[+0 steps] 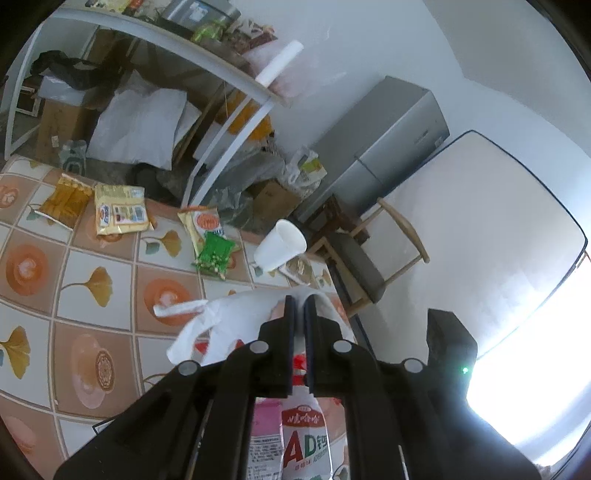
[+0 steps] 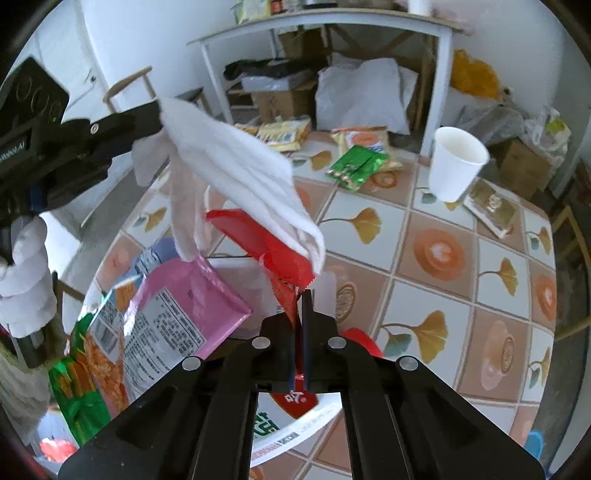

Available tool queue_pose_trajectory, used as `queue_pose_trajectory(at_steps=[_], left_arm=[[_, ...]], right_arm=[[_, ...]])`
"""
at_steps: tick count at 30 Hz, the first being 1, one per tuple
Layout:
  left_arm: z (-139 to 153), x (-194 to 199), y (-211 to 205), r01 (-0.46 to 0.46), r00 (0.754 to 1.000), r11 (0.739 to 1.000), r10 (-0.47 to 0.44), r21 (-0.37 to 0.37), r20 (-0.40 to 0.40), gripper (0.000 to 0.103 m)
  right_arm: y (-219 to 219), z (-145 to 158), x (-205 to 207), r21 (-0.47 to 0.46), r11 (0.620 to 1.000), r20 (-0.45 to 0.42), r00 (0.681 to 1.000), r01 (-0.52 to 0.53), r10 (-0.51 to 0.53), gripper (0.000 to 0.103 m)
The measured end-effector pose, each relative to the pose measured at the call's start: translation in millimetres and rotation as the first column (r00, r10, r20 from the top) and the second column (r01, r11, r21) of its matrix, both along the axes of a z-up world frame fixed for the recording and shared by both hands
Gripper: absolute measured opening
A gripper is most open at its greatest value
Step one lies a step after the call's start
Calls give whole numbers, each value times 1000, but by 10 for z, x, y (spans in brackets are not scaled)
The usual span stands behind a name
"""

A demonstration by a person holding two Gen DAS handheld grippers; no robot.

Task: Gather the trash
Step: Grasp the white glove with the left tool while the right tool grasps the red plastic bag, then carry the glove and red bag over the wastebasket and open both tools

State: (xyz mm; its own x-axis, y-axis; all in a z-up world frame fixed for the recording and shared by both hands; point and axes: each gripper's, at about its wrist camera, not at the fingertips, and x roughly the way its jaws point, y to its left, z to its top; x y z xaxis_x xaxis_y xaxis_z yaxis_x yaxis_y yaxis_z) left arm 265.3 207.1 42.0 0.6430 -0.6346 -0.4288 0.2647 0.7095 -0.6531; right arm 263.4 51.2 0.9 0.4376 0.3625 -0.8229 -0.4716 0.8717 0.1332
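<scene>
Hidden by the left gripper: the left gripper (image 1: 300, 310) blocks the bag's opening in its own view; only a pink packet (image 1: 264, 424) and a white pouch printed "AD" (image 1: 304, 439) show beneath its arms.
Cut off: the round printed lid (image 2: 295, 432) under the right gripper is half covered, its lettering unreadable.
Hard to make out: the window side of the left view is blown out to white; the clutter under the side table (image 2: 332, 22) is a heap of boxes and bags I cannot sort.
Left gripper: tongs together, clamped on the rim of the white plastic bag (image 2: 236, 166), which hangs in the air above the table's near corner.
Right gripper: the right gripper (image 2: 299, 295) has its tongs pressed together on a strip of the red wrapper (image 2: 266, 240), held just under the bag's drooping edge.
Gloved hand: one, white, at the left edge (image 2: 26, 266), holding the left gripper's handle.
Trash at the bag: pink packet, orange-and-green snack bags (image 2: 88, 369), red wrapper.
Wrappers loose on the tiled tablecloth (image 1: 92, 280): four by the far edge, namely one gold (image 1: 68, 201), one yellow (image 1: 120, 214), one orange-printed (image 1: 201, 221), one green (image 1: 214, 254); a fifth, brown-gold (image 2: 491, 210), beside the cup.
Paper cup: one, white, upright (image 2: 458, 162).
Chairs: one wooden (image 1: 369, 258) beside the table.
</scene>
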Motion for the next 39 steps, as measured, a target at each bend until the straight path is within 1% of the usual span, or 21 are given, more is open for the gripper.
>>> queue_pose_trajectory(at_steps=[3, 7, 12, 16, 22, 29, 35, 39], left_arm=[[6, 16, 27, -15, 1000, 1000, 15, -13, 1, 4], [4, 19, 16, -20, 1000, 1000, 20, -13, 3, 4], [42, -10, -15, -18, 999, 1000, 18, -16, 27, 4], [115, -56, -75, -12, 998, 1000, 13, -10, 55, 4], [288, -165, -202, -2, 994, 1000, 2, 3, 111, 4], [521, -326, -322, 15, 986, 1000, -15, 2, 165, 4], [753, -508, -505, 50, 978, 999, -50, 5, 201, 4], [880, -616, -713, 89, 972, 996, -87, 0, 217, 4]], right_arm=[[-116, 19, 0, 13, 999, 8, 999, 41, -41, 1], [-339, 43, -2, 44, 994, 9, 995, 103, -104, 1], [-607, 123, -33, 92, 982, 8, 986, 164, -165, 1], [-802, 226, -103, 128, 971, 25, 978, 204, -209, 1], [-1085, 429, -246, 190, 951, 62, 963, 245, -261, 1], [-1446, 638, -410, 253, 920, 89, 940, 299, -330, 1], [-1756, 773, -574, 282, 897, 106, 918, 340, -382, 1], [-1952, 826, -706, 289, 884, 115, 903, 367, -413, 1]])
